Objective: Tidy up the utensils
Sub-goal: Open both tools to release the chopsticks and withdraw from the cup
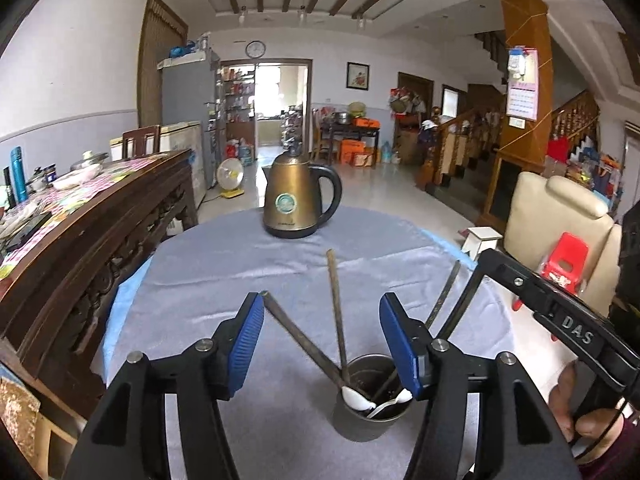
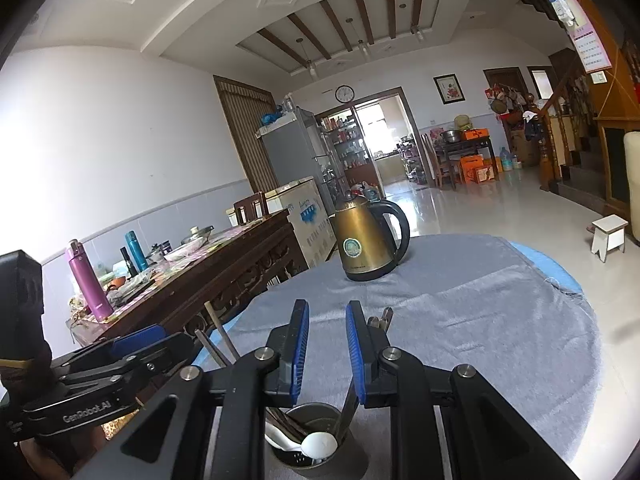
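Hidden: the lower ends of the chopsticks and the spoon bowls sit inside the metal cup; in the right wrist view the cup is partly covered by the gripper frame and cut by the picture's lower edge.
Hard to make out: what else lies in the cup's dark bottom.
Left hand-held gripper: jaws well apart, nothing clamped; one slanting chopstick ends just beside the left pad, contact unclear.
Right hand-held gripper: jaws a narrow gap apart, nothing between them, above the cup.
Utensils: chopsticks lean out of the cup; white spoons rest at its rim.
Cup: stands on the grey-clothed desk, near edge.
Kettle: upright at the desk's far side, well apart from the cup.
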Demonstrator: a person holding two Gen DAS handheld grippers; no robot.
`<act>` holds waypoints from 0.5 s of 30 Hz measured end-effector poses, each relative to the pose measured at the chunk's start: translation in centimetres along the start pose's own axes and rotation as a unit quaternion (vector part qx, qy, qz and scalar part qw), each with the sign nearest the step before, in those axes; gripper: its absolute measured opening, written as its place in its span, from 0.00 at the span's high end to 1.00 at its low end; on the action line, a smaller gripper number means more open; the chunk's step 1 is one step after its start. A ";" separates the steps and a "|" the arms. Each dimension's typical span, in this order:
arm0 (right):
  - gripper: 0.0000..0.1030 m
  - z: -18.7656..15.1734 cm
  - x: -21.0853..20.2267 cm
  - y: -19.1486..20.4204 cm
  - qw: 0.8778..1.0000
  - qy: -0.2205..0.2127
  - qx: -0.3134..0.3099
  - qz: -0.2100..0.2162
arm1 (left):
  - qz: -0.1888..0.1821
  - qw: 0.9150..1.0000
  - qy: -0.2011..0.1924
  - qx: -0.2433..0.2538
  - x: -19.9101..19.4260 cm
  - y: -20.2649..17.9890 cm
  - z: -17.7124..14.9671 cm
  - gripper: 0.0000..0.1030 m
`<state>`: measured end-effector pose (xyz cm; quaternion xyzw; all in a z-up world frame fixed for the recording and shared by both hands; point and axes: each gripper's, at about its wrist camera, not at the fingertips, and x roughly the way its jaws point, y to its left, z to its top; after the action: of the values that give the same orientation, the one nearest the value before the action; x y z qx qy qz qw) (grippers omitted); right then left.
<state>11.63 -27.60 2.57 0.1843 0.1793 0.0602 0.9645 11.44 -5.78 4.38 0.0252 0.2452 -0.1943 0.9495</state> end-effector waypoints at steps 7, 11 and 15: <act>0.50 -0.5 -1.3 0.5 1.000 -0.006 -0.004 -0.005 | 0.026 1.000 0.007 -0.009 -0.8 0.4 -0.5 0.39; 0.50 -0.6 -2.3 0.9 1.000 -0.008 -0.010 -0.006 | 0.036 0.999 0.012 -0.015 -1.4 0.7 -0.7 0.35; 0.50 -0.7 -2.9 1.3 1.000 -0.008 -0.016 -0.010 | 0.050 0.999 0.016 -0.015 -2.0 0.8 -1.1 0.30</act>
<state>8.60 -26.67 3.45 0.1672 0.1729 0.0520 0.9692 9.66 -4.22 4.37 0.0262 0.2615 -0.1425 0.9543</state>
